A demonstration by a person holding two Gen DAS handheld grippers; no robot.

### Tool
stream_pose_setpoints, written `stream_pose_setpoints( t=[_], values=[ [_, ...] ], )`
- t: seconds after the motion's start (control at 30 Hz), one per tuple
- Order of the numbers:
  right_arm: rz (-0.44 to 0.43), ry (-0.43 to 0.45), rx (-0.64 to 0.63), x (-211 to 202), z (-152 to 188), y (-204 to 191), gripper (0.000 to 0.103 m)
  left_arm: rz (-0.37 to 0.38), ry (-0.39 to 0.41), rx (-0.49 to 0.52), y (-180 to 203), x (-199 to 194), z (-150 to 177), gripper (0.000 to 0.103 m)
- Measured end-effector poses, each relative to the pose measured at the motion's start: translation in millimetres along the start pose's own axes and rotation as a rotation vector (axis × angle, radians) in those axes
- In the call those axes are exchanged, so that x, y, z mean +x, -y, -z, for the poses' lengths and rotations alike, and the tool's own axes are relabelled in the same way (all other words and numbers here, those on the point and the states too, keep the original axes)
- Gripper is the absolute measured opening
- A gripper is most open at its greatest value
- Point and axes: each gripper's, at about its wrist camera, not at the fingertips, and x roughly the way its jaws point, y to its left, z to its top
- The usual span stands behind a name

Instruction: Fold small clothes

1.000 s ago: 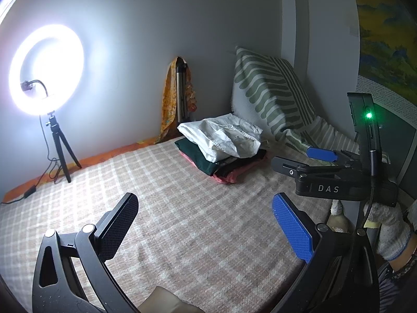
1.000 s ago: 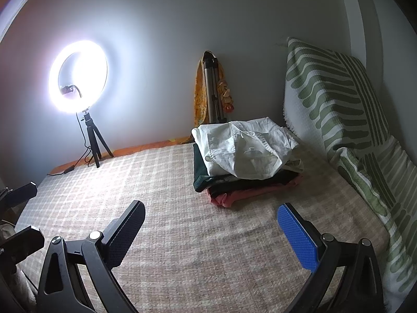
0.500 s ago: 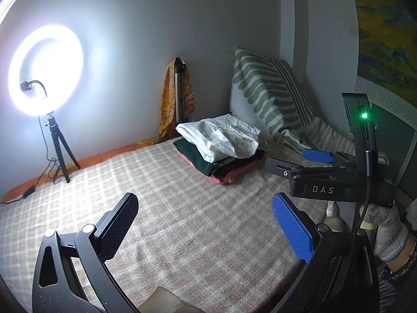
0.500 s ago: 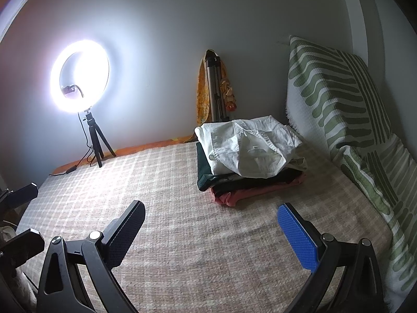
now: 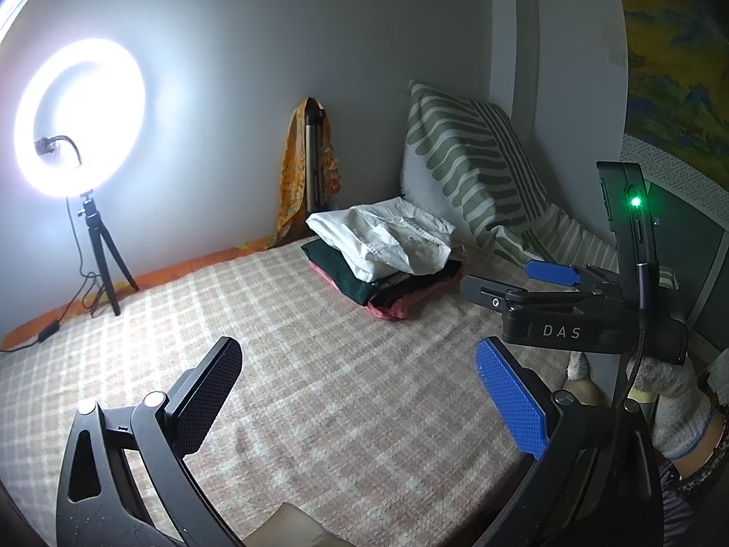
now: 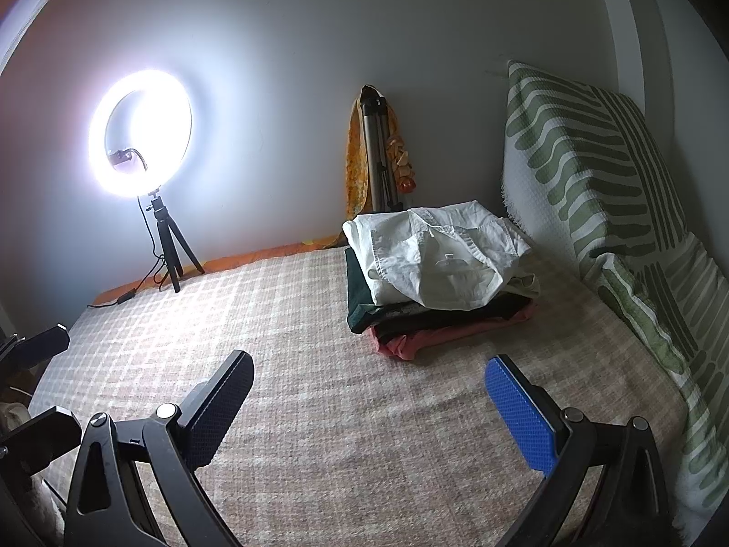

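Note:
A stack of folded clothes lies at the far side of the bed: a crumpled white garment [image 5: 387,237] [image 6: 437,255] on top, dark green and black pieces under it, a pink one [image 6: 410,342] at the bottom. My left gripper [image 5: 360,392] hovers open over the checked bedcover [image 5: 296,342], well short of the stack, with nothing between its fingers. My right gripper [image 6: 369,405] is also open and empty, a little nearer the stack. In the left wrist view the right gripper [image 5: 515,280] shows at the right, held by a gloved hand [image 5: 669,392].
A lit ring light [image 5: 77,118] on a small tripod stands at the bed's far left, its cable trailing along the edge. A green-striped pillow [image 6: 592,173] leans on the wall at the right. A folded tripod draped with orange cloth [image 6: 373,155] stands in the corner.
Both cameras drifted only slightly. In the left wrist view the right gripper shifted a little to the left. Both grippers stay open and the stack has not moved.

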Motion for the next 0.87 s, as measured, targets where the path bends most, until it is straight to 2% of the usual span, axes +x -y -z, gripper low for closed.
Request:
stream_pose_setpoints(
  t=[0.87],
  values=[
    [-0.023, -0.022, -0.005, 7.9, -0.9, -2.1, 0.103, -0.011, 0.021, 0.000, 1.5, -1.5, 0.5, 0.102]
  ],
)
